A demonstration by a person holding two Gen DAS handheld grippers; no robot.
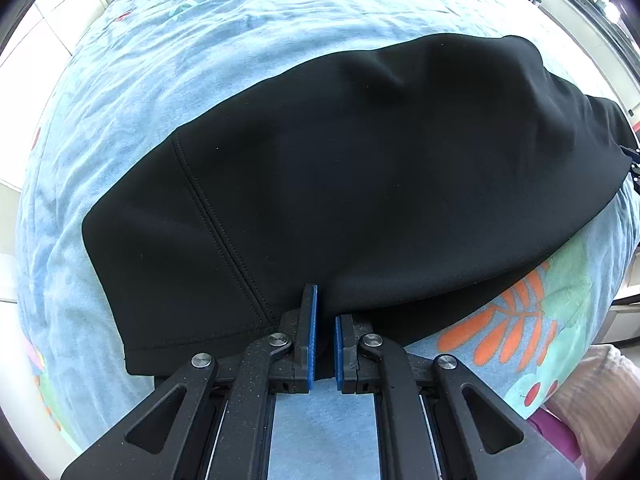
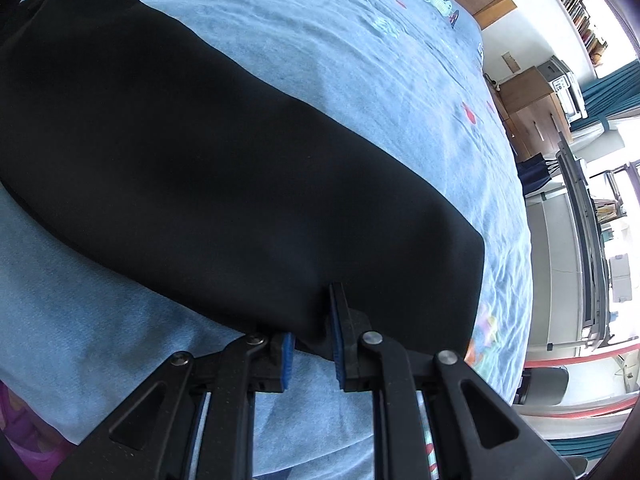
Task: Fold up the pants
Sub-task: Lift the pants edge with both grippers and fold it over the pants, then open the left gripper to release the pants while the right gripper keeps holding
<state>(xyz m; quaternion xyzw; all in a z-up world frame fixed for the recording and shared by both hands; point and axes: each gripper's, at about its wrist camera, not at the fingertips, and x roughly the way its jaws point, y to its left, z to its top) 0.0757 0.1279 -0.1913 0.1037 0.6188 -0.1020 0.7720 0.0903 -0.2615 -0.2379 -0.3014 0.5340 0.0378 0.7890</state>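
- The black pants lie folded lengthwise on a light blue bedspread with orange and red prints.
- Left gripper sits at the near edge of the fabric, its blue pads close together, pinching that edge.
- Right gripper has the near edge of the pants bunched between its pads too.

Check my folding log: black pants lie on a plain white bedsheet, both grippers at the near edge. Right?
Not quite. The bedsheet is light blue with colourful prints, not plain white, as the left wrist view shows. The black pants do lie on it, with the left gripper and right gripper at the near edge.
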